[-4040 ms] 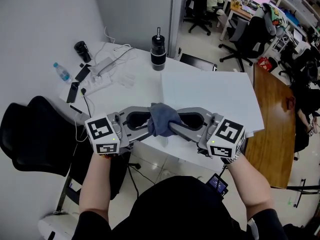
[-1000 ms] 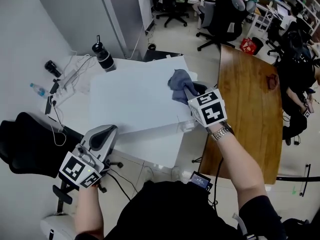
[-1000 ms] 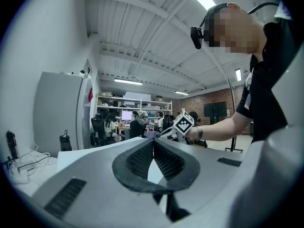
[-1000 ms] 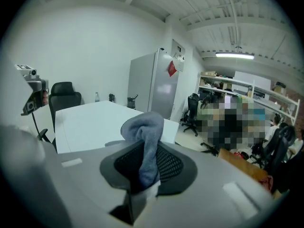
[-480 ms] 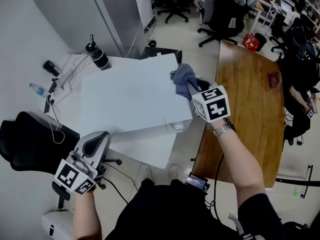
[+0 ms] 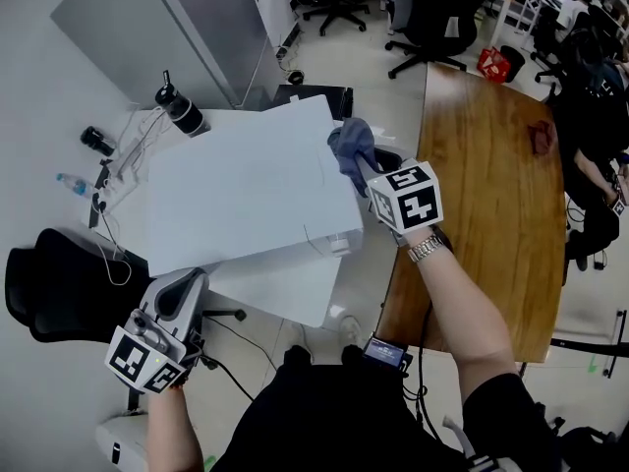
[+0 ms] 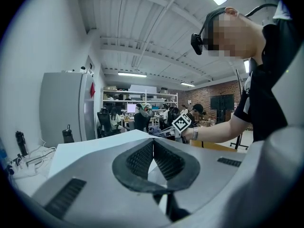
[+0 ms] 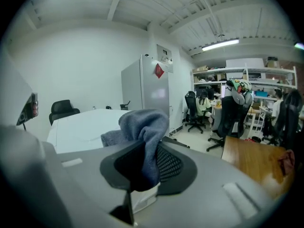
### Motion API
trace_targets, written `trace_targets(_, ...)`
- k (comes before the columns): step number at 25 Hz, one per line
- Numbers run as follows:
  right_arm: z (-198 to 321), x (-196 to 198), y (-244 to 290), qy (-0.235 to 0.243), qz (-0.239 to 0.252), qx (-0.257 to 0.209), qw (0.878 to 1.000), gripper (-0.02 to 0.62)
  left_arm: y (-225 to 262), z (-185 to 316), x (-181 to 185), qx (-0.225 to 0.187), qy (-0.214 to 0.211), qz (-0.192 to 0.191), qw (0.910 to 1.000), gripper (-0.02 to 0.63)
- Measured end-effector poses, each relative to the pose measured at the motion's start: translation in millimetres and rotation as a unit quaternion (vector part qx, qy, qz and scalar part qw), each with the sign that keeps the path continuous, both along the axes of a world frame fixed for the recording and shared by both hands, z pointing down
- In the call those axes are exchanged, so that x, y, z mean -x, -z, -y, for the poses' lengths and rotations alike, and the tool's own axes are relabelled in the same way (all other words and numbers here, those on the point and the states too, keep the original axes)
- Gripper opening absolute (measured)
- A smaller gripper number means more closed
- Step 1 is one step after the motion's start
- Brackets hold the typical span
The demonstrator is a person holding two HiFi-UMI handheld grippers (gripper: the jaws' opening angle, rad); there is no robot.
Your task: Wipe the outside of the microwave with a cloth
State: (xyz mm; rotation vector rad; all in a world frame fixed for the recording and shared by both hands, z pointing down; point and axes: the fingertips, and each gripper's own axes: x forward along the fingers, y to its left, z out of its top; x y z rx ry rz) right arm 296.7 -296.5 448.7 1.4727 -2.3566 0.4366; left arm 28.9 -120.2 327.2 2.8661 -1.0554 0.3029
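R gripper [image 6: 362, 168] has its fingers [image 8: 169, 163] clamped on the grey cloth [image 6: 352, 144], which sits at the white microwave's [image 6: 236, 190] far corner, approx 1 o'clock in the head view. L gripper [image 6: 185, 285] is down at 7 o'clock, fingers pinched together w/ nothing in them, clear of the microwave.

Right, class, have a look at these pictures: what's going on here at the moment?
A person with a gripper in each hand is working on a white microwave. The right gripper is clamped on a grey-blue cloth, held at the far right edge of the microwave's top. The left gripper is shut with nothing in it, held low near the front left corner and off the microwave. Whether the cloth presses on the surface cannot be told.
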Motion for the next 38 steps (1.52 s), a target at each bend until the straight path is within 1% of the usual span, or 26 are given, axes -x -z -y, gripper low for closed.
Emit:
trace_targets(7,-2.4,-5.5,-47.0,-0.009,0.013,0.039,0.999,0.071,-1.8,-3.9,-2.1,0.006,0.003,0.01,0.9999,0.005)
trace_targets(17,1.9,-5.6,-107.1,-0.013,0.02,0.075,0.997,0.071,-9.9,-7.3,2.1,0.019,0.013,0.023,0.9995,0.005)
trace_targets(29,6.2,-5.2,-155.1,-0.016,0.007,0.115,0.993,0.071,-20.1,-12.9,6.8,0.031,0.029,0.032,0.9986,0.005)
trace_targets(38,6.4,-6.9,-180.5,-0.018,-0.008,0.143,0.99,0.071,-23.8,-19.8,15.3,0.037,0.045,0.033,0.9977,0.005)
